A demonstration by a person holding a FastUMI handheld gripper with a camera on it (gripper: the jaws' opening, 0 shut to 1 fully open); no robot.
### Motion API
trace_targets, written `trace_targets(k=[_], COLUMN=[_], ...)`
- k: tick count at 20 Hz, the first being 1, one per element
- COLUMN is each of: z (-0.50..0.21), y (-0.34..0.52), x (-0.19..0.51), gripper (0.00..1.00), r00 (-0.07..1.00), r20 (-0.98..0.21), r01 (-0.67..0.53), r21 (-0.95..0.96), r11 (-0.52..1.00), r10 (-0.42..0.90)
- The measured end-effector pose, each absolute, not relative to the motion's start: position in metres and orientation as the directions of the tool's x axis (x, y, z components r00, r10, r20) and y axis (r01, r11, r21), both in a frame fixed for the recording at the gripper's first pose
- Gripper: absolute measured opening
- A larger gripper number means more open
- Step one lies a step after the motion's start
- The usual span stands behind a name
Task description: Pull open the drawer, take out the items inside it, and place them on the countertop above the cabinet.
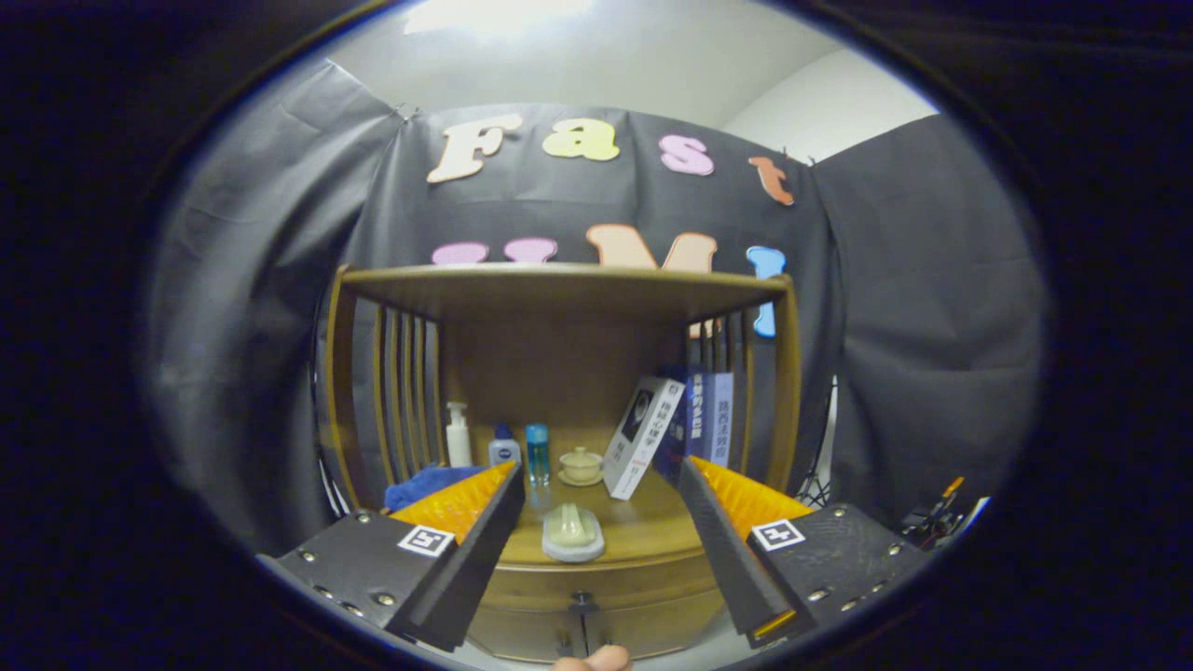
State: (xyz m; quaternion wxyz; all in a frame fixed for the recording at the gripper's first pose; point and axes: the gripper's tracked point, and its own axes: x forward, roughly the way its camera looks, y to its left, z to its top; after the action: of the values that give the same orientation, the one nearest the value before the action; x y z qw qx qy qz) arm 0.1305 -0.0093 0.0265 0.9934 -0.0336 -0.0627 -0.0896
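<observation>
A wooden cabinet [596,587] stands ahead of me, with a countertop [652,531] and a roofed shelf frame above it. Its drawer front [522,615] with a small dark knob [582,601] sits low between my fingers and looks closed. My gripper [596,536] is open, its fingers spread wide to either side of the cabinet front, holding nothing. A pale object on a small dish [572,533] lies on the countertop near the front edge, between the fingers. What is inside the drawer is hidden.
At the back of the countertop stand a white pump bottle [458,434], a small blue-capped bottle [504,448], a blue bottle [537,454], a lidded cup on a saucer [581,465] and leaning books [671,433]. A blue cloth [424,485] lies at the left. A fingertip [592,661] shows below.
</observation>
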Motion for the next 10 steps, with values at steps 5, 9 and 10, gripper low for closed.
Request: trace_targets(k=[5, 9, 10], z=[0.049, 0.047, 0.046], y=[-0.02, -0.03, -0.032], x=[0.105, 0.099, 0.098], gripper=[1.0, 1.0, 1.0], r00=[0.969, 0.969, 0.97], r20=[0.144, 0.126, 0.122], r01=[0.213, 0.223, 0.224], r21=[-0.076, -0.093, -0.089], r11=[0.974, 0.97, 0.97], r10=[-0.201, -0.211, -0.213])
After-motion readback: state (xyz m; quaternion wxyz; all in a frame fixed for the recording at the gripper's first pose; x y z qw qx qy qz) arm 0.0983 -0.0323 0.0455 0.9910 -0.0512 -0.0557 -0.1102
